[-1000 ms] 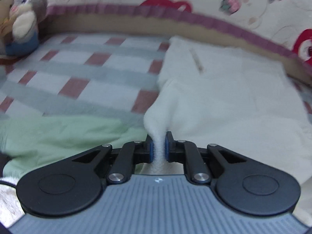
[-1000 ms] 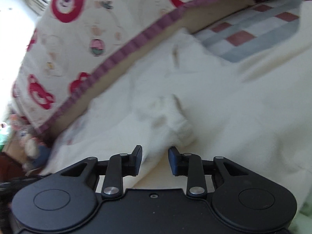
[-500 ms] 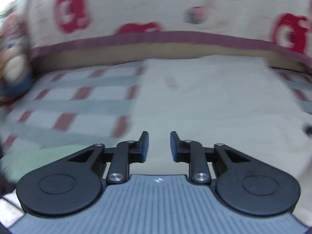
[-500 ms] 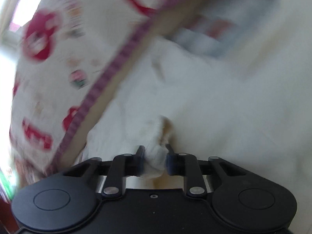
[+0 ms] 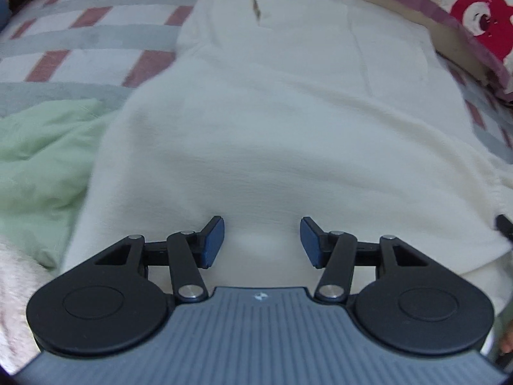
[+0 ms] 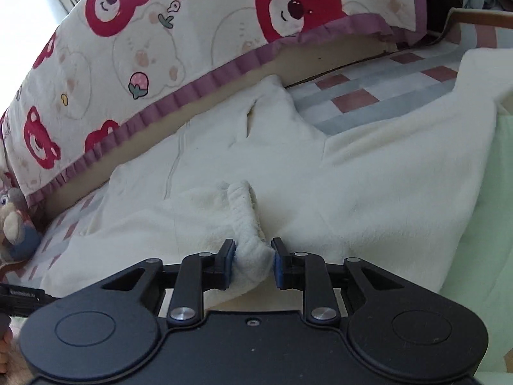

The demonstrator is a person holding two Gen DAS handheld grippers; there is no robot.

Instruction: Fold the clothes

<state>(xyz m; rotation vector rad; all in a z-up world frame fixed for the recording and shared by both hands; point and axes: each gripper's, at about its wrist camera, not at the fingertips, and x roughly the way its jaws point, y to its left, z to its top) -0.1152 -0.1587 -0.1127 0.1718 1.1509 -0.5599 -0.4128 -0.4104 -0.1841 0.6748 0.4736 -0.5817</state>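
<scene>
Fingers of the left gripper (image 5: pixel 262 240) stand wide apart with nothing between them, hovering just above the white fleece garment (image 5: pixel 288 122); a second ago they were pinched shut on a ridge of that fleece, and half a second ago they had only partly parted. On the right gripper (image 6: pixel 251 263) the blue pads (image 6: pixel 229 264) now press a bunched fold of the same garment from both sides, where a second ago they stood apart just short of it. That garment lies spread flat over the checked bedcover (image 5: pixel 80 41), reaching to the bed's far edge under the bear-print quilt (image 6: pixel 160 32). A pale green cloth (image 5: pixel 38 147) lies along the garment's left side, apparently touching it, though blur there hides the seam. A plush toy (image 6: pixel 14 221) sits at the far left corner of the bed.
</scene>
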